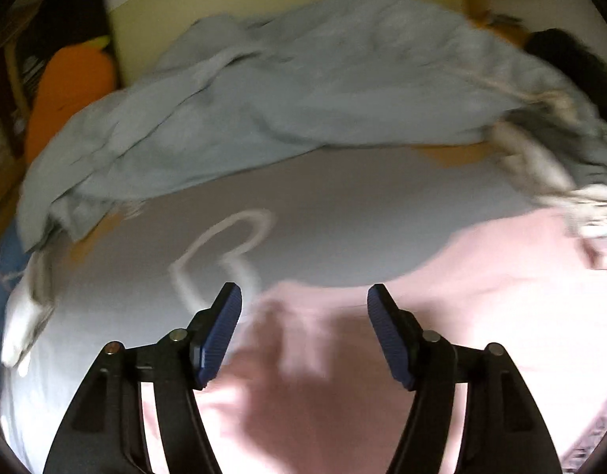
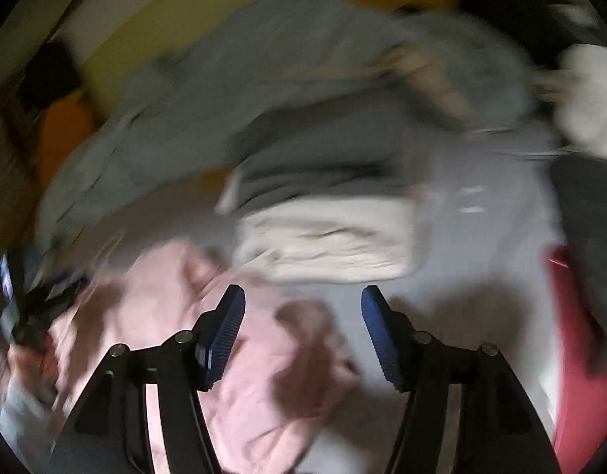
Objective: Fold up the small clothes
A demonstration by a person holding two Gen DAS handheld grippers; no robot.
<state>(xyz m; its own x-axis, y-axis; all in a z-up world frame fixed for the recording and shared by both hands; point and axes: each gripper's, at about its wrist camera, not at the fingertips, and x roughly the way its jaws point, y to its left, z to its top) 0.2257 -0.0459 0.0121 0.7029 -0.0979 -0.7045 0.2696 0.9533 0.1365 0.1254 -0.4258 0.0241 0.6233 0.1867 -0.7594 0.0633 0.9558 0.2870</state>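
Note:
A pink garment point(image 1: 481, 296) lies on a pale grey bed sheet point(image 1: 343, 213) with a white heart outline. My left gripper point(image 1: 303, 304) is open and empty, just above the garment's near edge. In the right wrist view the same pink garment point(image 2: 193, 316) lies crumpled at lower left. My right gripper point(image 2: 303, 308) is open and empty over its right edge. The other gripper point(image 2: 34, 308) shows dimly at the far left there. Both views are motion-blurred.
A rumpled light blue blanket point(image 1: 303, 79) fills the far side of the bed. Folded white and grey clothes point(image 2: 327, 237) are stacked ahead of the right gripper. A red cloth point(image 2: 580, 355) lies at right, an orange cushion point(image 1: 70, 94) at far left.

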